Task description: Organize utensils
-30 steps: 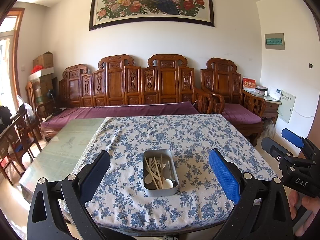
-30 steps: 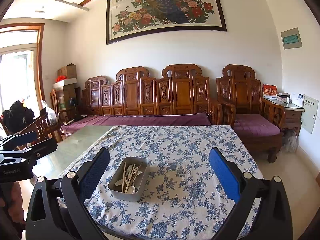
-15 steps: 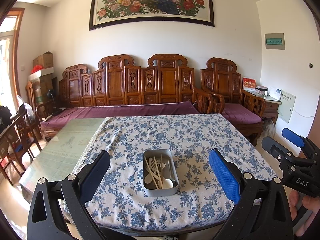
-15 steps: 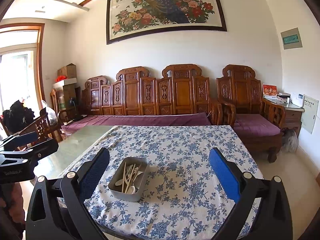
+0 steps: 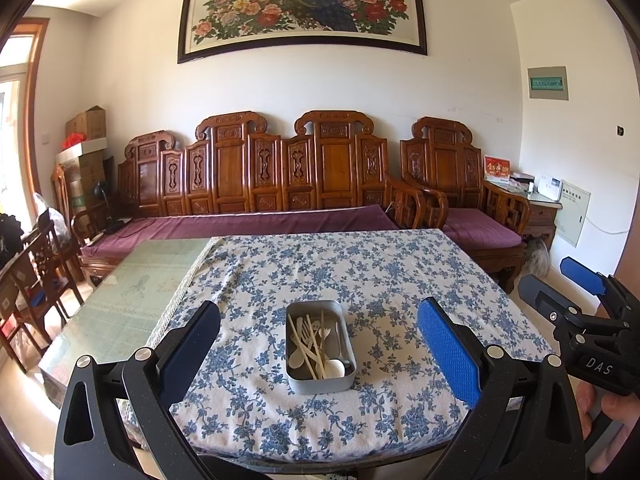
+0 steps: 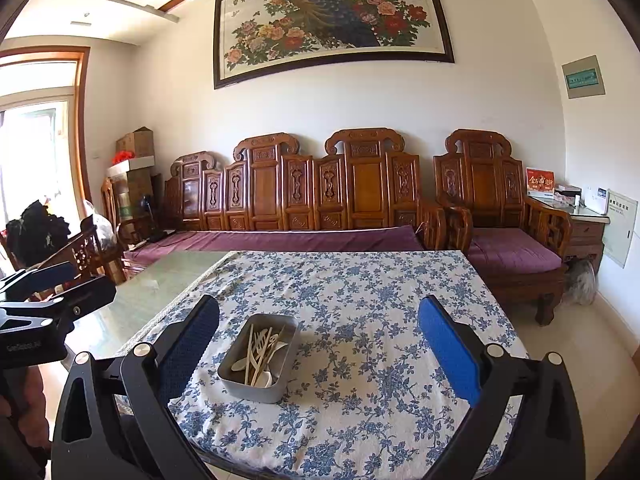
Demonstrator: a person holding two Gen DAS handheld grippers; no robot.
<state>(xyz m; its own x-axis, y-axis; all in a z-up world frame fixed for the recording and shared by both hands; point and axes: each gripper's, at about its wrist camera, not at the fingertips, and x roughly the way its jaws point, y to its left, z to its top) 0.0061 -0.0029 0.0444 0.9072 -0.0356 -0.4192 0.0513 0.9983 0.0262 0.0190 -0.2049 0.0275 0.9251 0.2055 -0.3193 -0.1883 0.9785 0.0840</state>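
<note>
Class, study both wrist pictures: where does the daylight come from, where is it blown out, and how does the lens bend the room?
Left wrist view: daylight enters from the window at the left edge; the metal tray is sharp; walls and the painting bow outward. Right wrist view: the window is overexposed to white, the glass tabletop shows pale glare, and dark corners ring the frame.
</note>
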